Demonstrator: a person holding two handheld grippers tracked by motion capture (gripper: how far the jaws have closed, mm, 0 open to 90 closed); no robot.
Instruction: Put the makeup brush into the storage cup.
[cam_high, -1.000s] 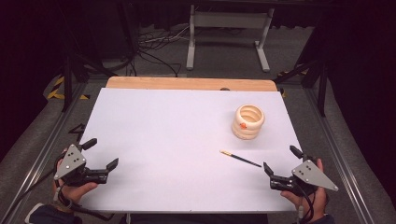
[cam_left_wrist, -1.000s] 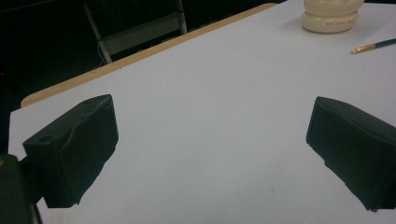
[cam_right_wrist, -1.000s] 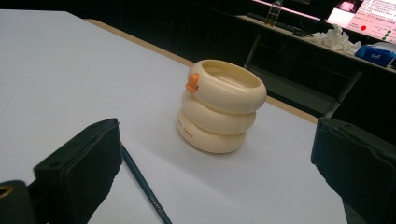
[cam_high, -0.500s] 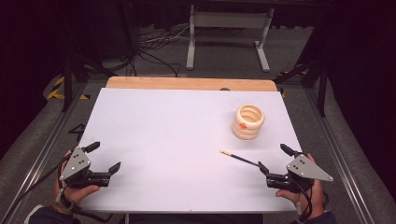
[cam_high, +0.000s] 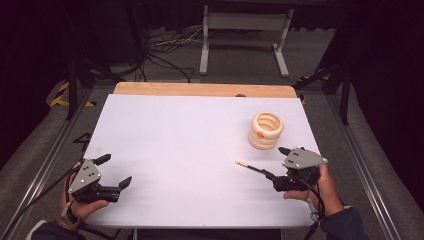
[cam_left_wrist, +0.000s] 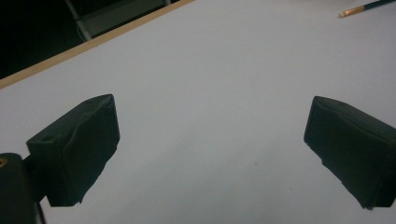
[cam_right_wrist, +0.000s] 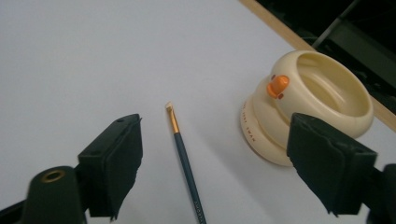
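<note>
A thin brush (cam_high: 252, 168) with a dark handle, gold ferrule and pale tip lies on the white table (cam_high: 190, 135) at the right front. My right gripper (cam_high: 277, 168) is at its handle end. In the right gripper view the brush (cam_right_wrist: 184, 158) lies on the table between the open jaws of the gripper (cam_right_wrist: 215, 135), untouched; the jaws have just been closing a little. A cream ringed pot (cam_high: 266, 131) with an orange knob stands just beyond, also the pot (cam_right_wrist: 308, 93). My left gripper (cam_high: 116, 170) rests open at the left front, the gripper (cam_left_wrist: 210, 121) holding nothing.
A wooden strip (cam_high: 200, 89) runs along the table's far edge. Beyond it, a metal stand (cam_high: 245, 30) and cables (cam_high: 165, 55) sit on the floor. Metal rails (cam_high: 45, 165) flank the table. The brush tip (cam_left_wrist: 369, 6) shows far off in the left gripper view.
My right hand has moved forward and left, so its jaws now straddle the brush's handle end, and they stand a little narrower. The left gripper has stayed put.
</note>
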